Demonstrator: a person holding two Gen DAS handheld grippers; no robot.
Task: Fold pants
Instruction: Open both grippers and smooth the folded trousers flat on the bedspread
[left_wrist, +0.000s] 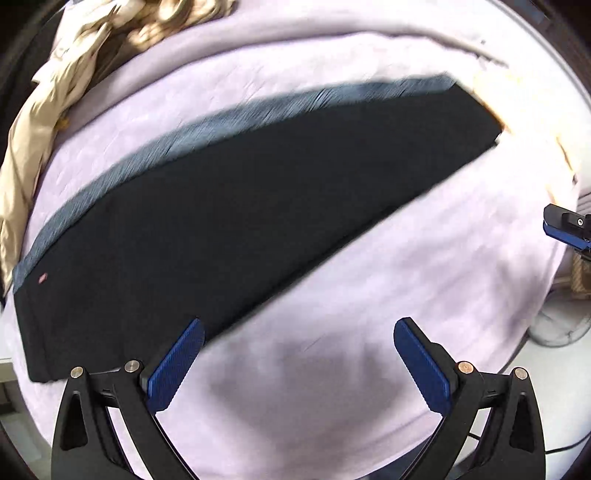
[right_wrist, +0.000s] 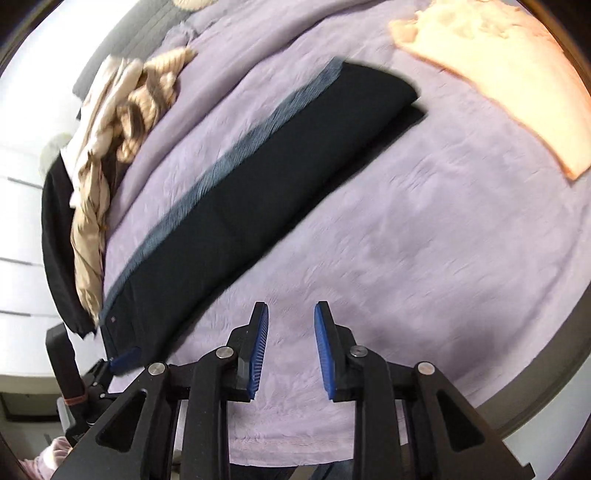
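In the left wrist view, your left gripper (left_wrist: 295, 354) is spread wide and empty at the bottom, above the lilac blanket (left_wrist: 424, 266). The black pants (left_wrist: 258, 206) lie folded lengthwise across the middle of the frame, a beige garment (left_wrist: 55, 92) at upper left.

In the right wrist view, your right gripper (right_wrist: 291, 332) sits bottom centre, fingers apart, holding nothing; the pants (right_wrist: 258, 192) run diagonally from lower left to upper centre, a peach cloth (right_wrist: 498, 74) at upper right.

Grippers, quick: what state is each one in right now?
Left gripper: jaws wide open, holding nothing, above the bedspread beside the pants.
Right gripper: jaws open, empty.
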